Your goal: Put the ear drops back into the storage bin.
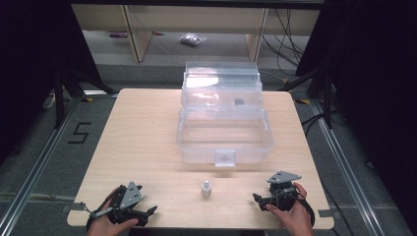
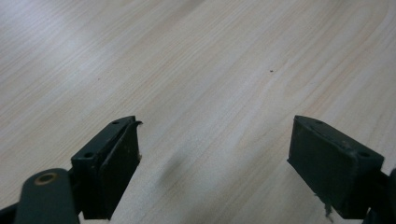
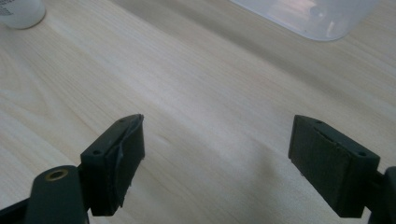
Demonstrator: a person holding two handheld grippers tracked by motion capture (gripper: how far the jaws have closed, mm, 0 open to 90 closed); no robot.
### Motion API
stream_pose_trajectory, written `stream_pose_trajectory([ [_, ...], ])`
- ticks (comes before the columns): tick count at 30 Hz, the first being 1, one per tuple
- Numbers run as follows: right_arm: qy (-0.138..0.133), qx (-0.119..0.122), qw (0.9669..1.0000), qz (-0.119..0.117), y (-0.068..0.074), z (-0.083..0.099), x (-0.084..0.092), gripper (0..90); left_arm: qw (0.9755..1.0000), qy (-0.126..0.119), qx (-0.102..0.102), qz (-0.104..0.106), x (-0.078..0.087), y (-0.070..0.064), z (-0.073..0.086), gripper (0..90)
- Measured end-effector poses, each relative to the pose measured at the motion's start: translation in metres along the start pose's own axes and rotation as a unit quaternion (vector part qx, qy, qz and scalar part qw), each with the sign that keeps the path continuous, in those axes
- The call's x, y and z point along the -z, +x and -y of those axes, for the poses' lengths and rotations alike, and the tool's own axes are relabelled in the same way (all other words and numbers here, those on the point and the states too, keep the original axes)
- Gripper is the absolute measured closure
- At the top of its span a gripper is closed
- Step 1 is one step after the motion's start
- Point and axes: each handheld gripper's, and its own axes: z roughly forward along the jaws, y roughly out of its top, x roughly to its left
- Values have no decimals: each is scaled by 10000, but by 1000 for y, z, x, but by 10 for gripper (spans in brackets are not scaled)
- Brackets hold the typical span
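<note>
- Near the front edge of the table [image 1: 147, 128], a small white bottle [image 1: 206, 189] stands upright between the two grippers, apart from both, just in front of the clear plastic box [image 1: 223, 135], whose lid is up.
- Left gripper [image 1: 147, 212] rests low by the near edge; in its own view the jaws stand wide apart over bare wood with nothing between them.
- Right gripper [image 1: 259, 200] sits to the bottle's right, jaws likewise spread wide and empty; its own view catches the bottle [image 3: 18, 11] at the top left corner and a corner of the box [image 3: 308, 16] ahead.
- Risk: the bottle looks narrow and light, so a sideways approach with one pad arriving first would likely tip it or roll it toward the edge.
- Risk: a grip on the cap, not the body, could let it slip out mid-lift.
- Risk: the box's front wall and latch [image 1: 225, 158] stand close behind the bottle; a low carry could knock against the rim and shove the box.
</note>
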Motion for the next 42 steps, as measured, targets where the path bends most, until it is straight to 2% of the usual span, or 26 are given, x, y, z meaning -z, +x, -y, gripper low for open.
stream_pose_trajectory([
  [3, 0, 103, 9999, 4, -1, 0, -1, 195, 10000, 1, -6, 9, 0, 0, 0, 159],
  [5, 56, 53, 10000, -51, 1, -2, 0, 197, 10000, 2, 1, 14, 0, 0, 0, 158],
  [7, 38, 225, 9997, -32, 2, -3, -1, 207, 10000, 8, 13, 64, 0, 0, 0, 158],
  [8, 81, 168, 9998, -91, 4, -4, 0, 210, 10000, 9, 16, 64, 0, 0, 0, 158],
  [9, 84, 245, 9996, -104, 4, -5, -1, 209, 10000, 12, 8, 54, 0, 0, 0, 158],
  [10, 148, 210, 9996, -141, 5, -6, 0, 210, 10000, 8, 2, 49, 0, 1, 0, 159],
  [11, 63, 267, 9996, -104, 6, -7, -2, 215, 10000, -17, 32, 25, 0, 0, 0, 158],
  [12, 95, 286, 9995, -132, 8, -8, -2, 227, 10000, 20, -1, 52, 0, 1, 0, 158],
  [13, 153, 305, 9993, -174, 10, -10, -2, 242, 10000, -41, 73, -14, -2, -1, 0, 158],
  [14, 211, 266, 9991, -265, 11, -11, -1, 252, 9999, -38, 137, 15, -2, -1, 1, 158],
  [16, 313, 477, 9979, -290, 12, -16, 0, 254, 10000, 25, -12, 14, -1, 1, 0, 158],
  [18, 302, 601, 9972, -319, 14, -19, 0, 268, 10000, 0, 15, 19, -1, 0, 0, 158],
  [19, 302, 543, 9975, -327, 16, -20, -1, 270, 9999, -54, 83, 33, -1, -1, 1, 158],
  [20, 359, 678, 9965, -334, 15, -22, 0, 270, 9999, -58, 92, 46, -1, -1, 1, 158],
  [23, 320, 800, 9958, -317, 19, -27, -2, 270, 9999, -20, 109, 83, -1, -1, 1, 158],
  [24, 396, 909, 9945, -349, 20, -30, -1, 270, 9999, -17, 107, 88, -1, -1, 1, 158],
  [26, 402, 975, 9937, -376, 23, -34, -3, 270, 9999, -40, 96, 12, -2, -1, 1, 158],
  [28, 422, 1057, 9927, -395, 26, -38, -5, 267, 9999, -25, 95, 74, -1, 0, 1, 158],
  [34, 517, 1186, 9902, -530, 34, -47, -8, 254, 9999, -22, 105, 78, -1, -1, 1, 158],
  [35, 575, 1058, 9914, -521, 38, -48, -8, 254, 10000, 7, 73, 68, -1, 0, 1, 158],
  [36, 602, 1209, 9892, -575, 40, -53, -9, 254, 9999, -13, 98, 70, -1, -1, 1, 158],
  [39, 621, 1302, 9874, -647, 44, -57, -10, 254, 10000, 30, 29, 70, -1, 1, 0, 158],
  [41, 708, 1353, 9853, -768, 49, -61, -11, 254, 9999, -11, 99, 52, -2, 0, 1, 158],
  [42, 773, 1275, 9859, -761, 52, -63, -11, 254, 9999, -32, 97, 57, -2, -1, 1, 158],
])
